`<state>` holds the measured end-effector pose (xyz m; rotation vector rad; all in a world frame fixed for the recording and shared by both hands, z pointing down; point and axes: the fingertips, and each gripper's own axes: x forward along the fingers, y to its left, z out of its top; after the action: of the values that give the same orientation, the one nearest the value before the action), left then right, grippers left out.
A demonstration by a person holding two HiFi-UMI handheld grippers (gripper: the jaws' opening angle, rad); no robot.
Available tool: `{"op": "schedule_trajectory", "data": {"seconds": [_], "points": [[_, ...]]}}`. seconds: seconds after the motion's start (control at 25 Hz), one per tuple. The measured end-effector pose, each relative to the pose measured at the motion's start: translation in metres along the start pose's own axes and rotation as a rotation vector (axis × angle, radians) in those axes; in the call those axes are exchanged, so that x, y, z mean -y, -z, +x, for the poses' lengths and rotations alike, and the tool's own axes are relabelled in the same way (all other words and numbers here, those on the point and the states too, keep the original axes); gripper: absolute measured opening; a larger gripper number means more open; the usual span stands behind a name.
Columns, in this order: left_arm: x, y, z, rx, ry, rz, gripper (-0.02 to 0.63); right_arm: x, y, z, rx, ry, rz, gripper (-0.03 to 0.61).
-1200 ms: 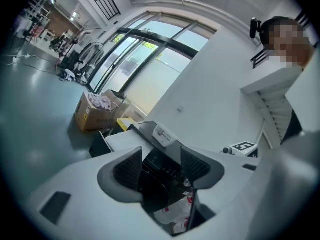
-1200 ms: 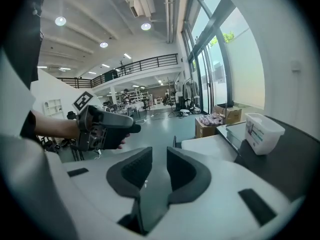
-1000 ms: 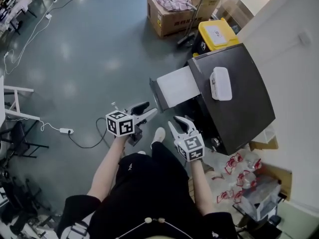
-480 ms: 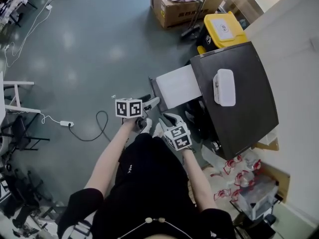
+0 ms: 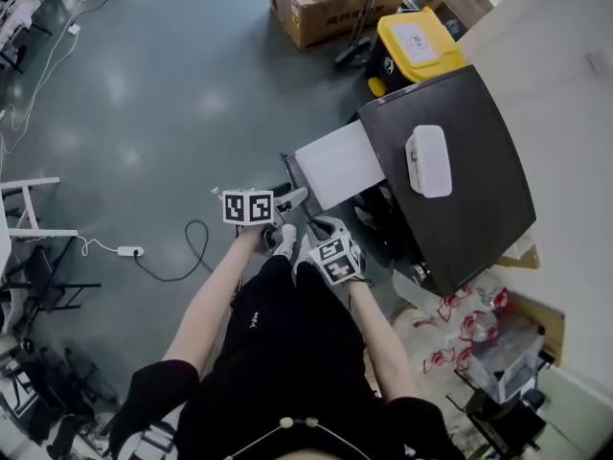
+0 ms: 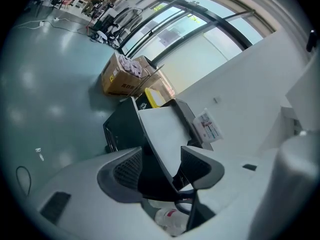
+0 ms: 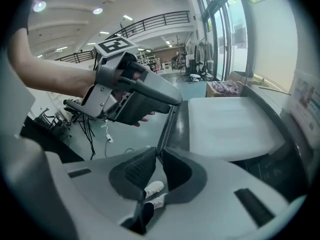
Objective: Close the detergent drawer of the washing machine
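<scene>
The dark washing machine [image 5: 460, 190] stands at the right with its white detergent drawer [image 5: 330, 166] pulled out to the left. The drawer's dark front panel [image 7: 172, 121] runs down into the narrow gap of my right gripper [image 7: 159, 156], whose jaws have just been closing. Its pads look pressed on the panel's lower edge. In the head view my right gripper [image 5: 324, 225] sits at the drawer's near corner. My left gripper [image 5: 292, 197] is just left of that front panel. In its own view my left gripper [image 6: 160, 159] stands open, with the drawer seen beyond its pads.
A white box [image 5: 428, 161] lies on the machine's top. A yellow-lidded bin [image 5: 414, 41] and a cardboard box [image 5: 316, 8] stand behind the machine. A cable with a power strip [image 5: 124, 252] lies on the floor at the left. Plastic bags [image 5: 460, 333] lie at the lower right.
Both grippers have come down and drawn together at the drawer's front panel. The right gripper's jaws have narrowed around the panel's edge. The drawer has not moved.
</scene>
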<state>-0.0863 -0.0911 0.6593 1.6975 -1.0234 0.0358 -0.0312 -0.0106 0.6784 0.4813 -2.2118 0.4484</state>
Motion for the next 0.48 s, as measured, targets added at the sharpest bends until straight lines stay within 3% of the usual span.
{"op": "schedule_trajectory", "data": {"seconds": [0.28, 0.48], "points": [[0.0029, 0.0016, 0.0040, -0.011, 0.012, 0.002, 0.230, 0.0008, 0.0001, -0.0012, -0.052, 0.013, -0.054, 0.044], [0.0050, 0.0001, 0.0049, -0.009, 0.023, -0.004, 0.230, 0.0030, -0.0008, -0.0049, -0.050, 0.043, -0.014, 0.040]]}}
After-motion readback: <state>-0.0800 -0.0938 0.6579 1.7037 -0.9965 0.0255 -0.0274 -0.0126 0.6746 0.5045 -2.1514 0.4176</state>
